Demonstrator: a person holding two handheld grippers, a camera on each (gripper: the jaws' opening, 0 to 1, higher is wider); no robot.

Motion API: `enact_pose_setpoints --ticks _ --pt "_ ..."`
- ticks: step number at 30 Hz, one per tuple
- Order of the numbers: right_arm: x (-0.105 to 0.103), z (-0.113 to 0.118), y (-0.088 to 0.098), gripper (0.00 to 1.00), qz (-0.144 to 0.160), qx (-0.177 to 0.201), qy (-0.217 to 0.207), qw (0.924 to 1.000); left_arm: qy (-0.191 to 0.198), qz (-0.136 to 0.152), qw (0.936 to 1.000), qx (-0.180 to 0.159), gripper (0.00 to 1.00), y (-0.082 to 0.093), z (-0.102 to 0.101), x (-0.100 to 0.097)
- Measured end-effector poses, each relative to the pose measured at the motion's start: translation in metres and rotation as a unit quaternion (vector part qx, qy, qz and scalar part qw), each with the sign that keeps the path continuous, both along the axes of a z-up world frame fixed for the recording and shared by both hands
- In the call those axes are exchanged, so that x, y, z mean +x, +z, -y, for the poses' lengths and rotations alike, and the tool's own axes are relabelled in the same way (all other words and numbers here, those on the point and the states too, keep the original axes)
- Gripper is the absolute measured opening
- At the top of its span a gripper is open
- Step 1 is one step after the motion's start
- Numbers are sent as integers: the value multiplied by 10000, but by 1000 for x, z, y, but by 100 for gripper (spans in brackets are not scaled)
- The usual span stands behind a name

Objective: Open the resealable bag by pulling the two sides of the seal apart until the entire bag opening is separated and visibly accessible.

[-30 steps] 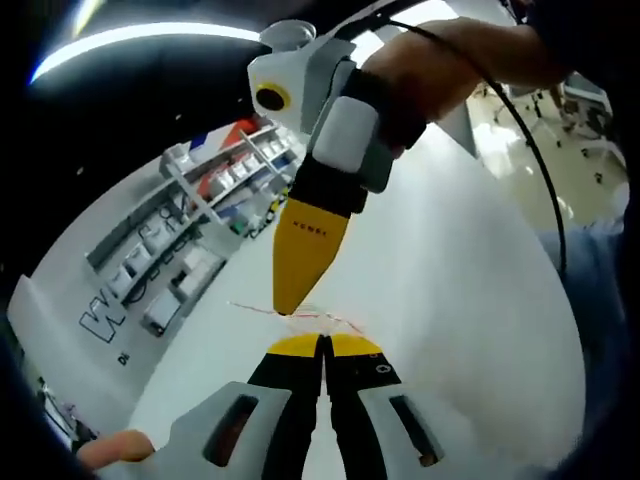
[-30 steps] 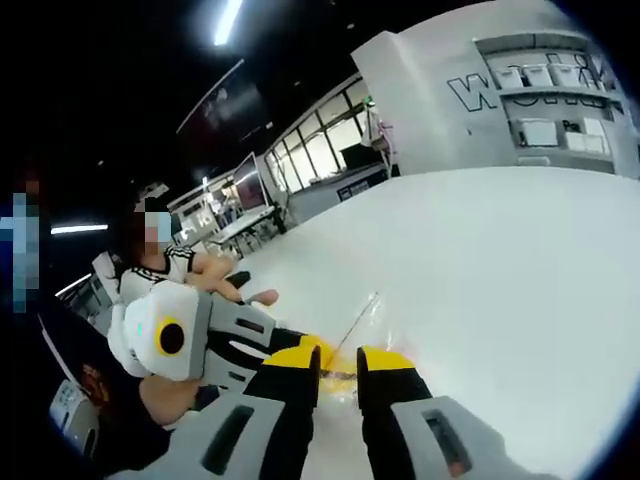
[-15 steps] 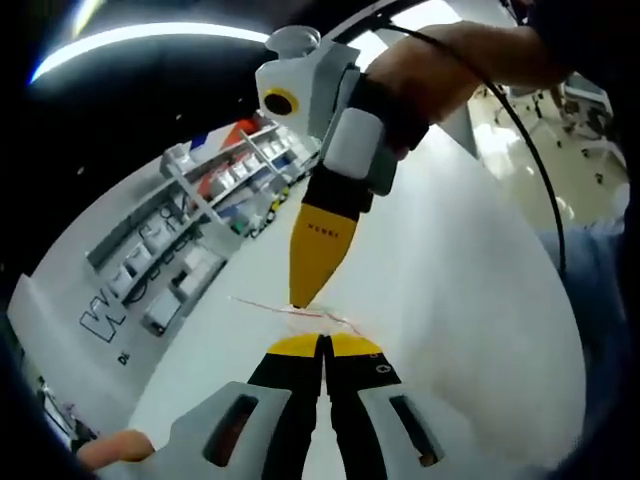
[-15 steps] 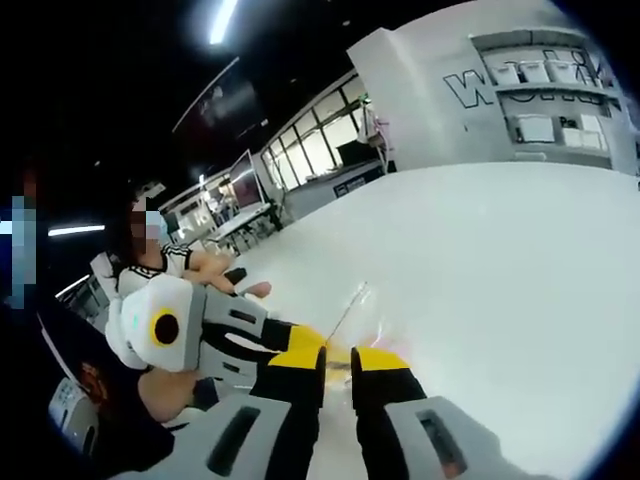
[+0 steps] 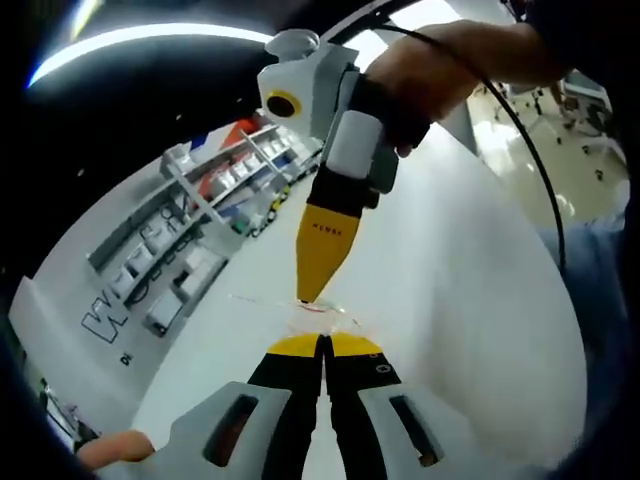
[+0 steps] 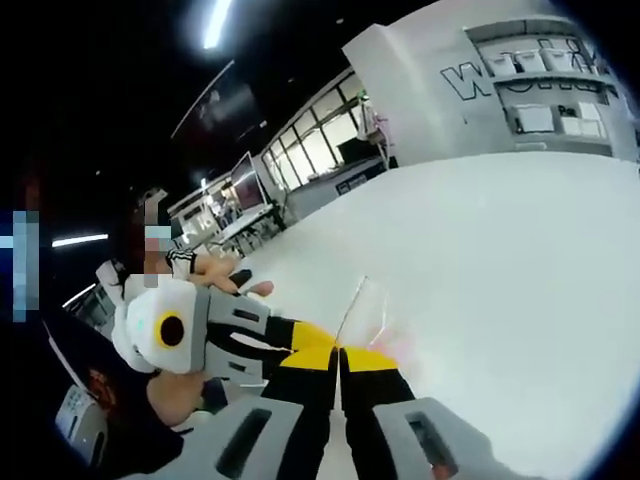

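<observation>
You had both grippers pinched onto the clear resealable bag (image 5: 318,312) over the white table (image 5: 470,330). In the left gripper view, your left gripper (image 5: 321,343) sat at bottom centre with its jaws pressed together on the bag's near edge, and your right gripper (image 5: 310,297) came down from the upper middle, its yellow tip on the film. In the right gripper view, the right gripper (image 6: 339,353) was closed with the bag (image 6: 362,312) rising just above it, and the left gripper (image 6: 300,345) reached in from the left. The film was so transparent that its seal and opening could not be made out.
</observation>
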State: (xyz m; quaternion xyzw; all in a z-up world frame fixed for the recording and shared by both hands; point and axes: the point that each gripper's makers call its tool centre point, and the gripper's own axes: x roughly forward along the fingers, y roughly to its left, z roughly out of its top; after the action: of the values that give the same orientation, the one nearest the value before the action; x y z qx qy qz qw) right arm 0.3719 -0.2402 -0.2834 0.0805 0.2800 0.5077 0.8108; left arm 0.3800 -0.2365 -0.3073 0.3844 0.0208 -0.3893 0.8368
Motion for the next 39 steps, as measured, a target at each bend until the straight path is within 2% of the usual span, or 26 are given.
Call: enact_pose_setpoints --ticks 13,22,28,32,39 --pt "5 0 3 3 60 40 -78 9999 -9 174 9995 260 1 -1 2 -2" --pt "2 6 -5 2 -10 -130 -54 9999 9 180 9995 269 1 -1 0 -1" --pt "5 0 2 3 55 -91 -43 9999 -30 243 9990 385 1 -1 4 -3" --pt "5 -1 1 2 38 -134 -6 9999 -44 328 9981 519 1 -2 4 -4" --pt "5 8 -5 1 -21 -205 -68 9998 -30 328 9982 502 1 -1 2 -3"
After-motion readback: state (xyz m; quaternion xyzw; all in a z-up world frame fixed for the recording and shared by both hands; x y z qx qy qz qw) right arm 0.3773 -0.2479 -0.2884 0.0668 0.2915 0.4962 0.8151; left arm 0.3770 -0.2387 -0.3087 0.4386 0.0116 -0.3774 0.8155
